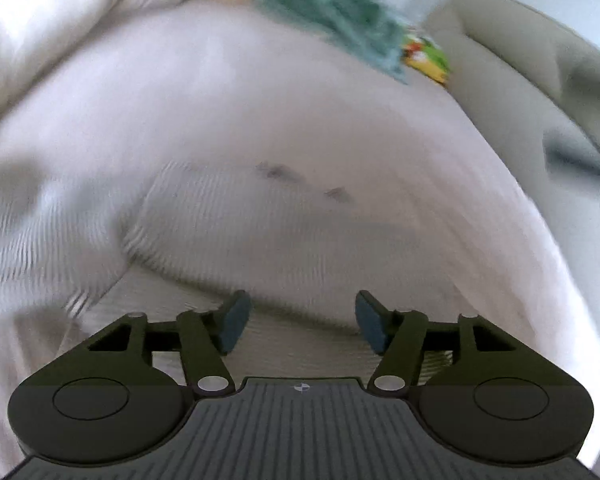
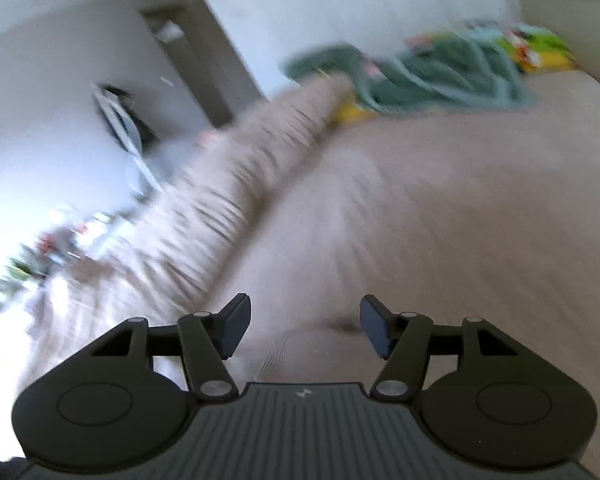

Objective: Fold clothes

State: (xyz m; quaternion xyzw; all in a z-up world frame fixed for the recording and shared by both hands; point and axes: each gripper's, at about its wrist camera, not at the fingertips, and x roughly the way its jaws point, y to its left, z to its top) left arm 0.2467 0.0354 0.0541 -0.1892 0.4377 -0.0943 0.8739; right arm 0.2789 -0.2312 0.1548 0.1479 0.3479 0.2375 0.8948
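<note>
Both views are smeared by motion blur. In the left wrist view, the left gripper (image 1: 302, 322) is hovering over a pale ribbed garment (image 1: 228, 216), its blue pads (image 1: 236, 320) standing partly apart with nothing pressed between them; the cloth is lying below and beyond the tips, not gripped. The garment is spreading across a pinkish-beige bed surface (image 1: 292, 92) and is bearing a few small dark marks (image 1: 276, 172) near its middle. Toward the far edge of the bed, a crumpled green cloth (image 1: 340, 20) is resting upon a bright yellow-and-green printed item (image 1: 428, 56), beside a beige cushion (image 1: 512, 48) at the far right. In the right wrist view, the right gripper (image 2: 304, 330) is likewise standing half open and holding nothing, its dark pads (image 2: 236, 330) clear of the fabric. The ribbed garment (image 2: 236, 184) is running as a long band along the left edge of the bed (image 2: 440, 208), reaching toward the green cloth (image 2: 420, 72) and the printed item (image 2: 540, 48) at the far edge. A white wall (image 2: 60, 60) is showing beyond the bed; the things before it are too blurred to tell.
</note>
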